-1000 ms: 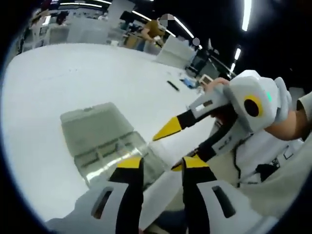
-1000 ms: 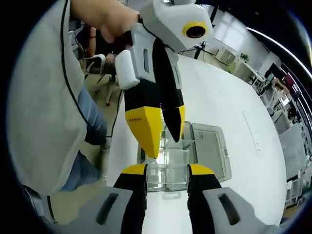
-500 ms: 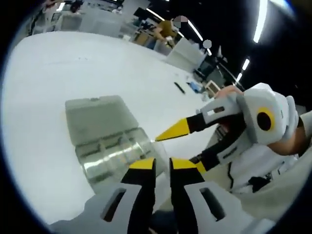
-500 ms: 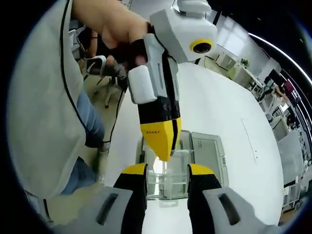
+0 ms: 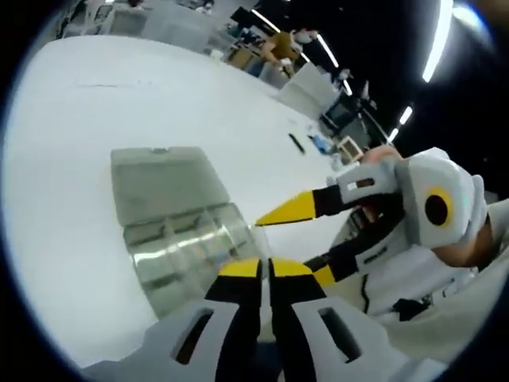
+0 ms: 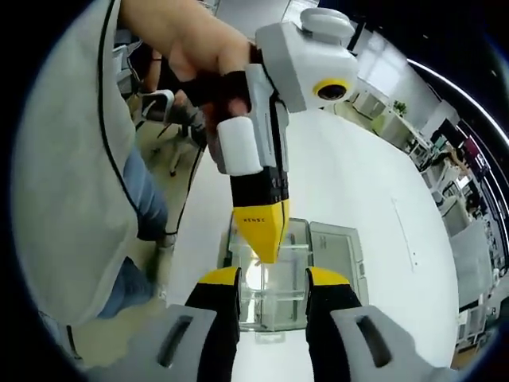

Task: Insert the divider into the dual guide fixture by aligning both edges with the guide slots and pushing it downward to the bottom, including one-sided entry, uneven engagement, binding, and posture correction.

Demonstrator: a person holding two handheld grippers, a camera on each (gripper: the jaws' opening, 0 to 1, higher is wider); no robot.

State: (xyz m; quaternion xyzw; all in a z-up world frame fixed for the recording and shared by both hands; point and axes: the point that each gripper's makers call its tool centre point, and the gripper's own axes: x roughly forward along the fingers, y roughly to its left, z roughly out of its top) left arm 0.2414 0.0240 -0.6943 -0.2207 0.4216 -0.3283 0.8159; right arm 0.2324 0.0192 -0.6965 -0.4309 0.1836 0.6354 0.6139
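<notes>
A big white worktop in a large open workroom.

Beyond the far edge of the worktop stand white desks and boxes, and long ceiling light strips shine on a dark ceiling above them. In the right gripper view, bright windows and more pale furniture lie past the worktop, and an office chair stands on the floor beside its near edge.

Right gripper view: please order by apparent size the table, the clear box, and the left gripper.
1. table, largest.
2. left gripper; it is nearer to the camera, so its size is exaggerated.
3. clear box, smallest, partly hidden behind both grippers.
</notes>
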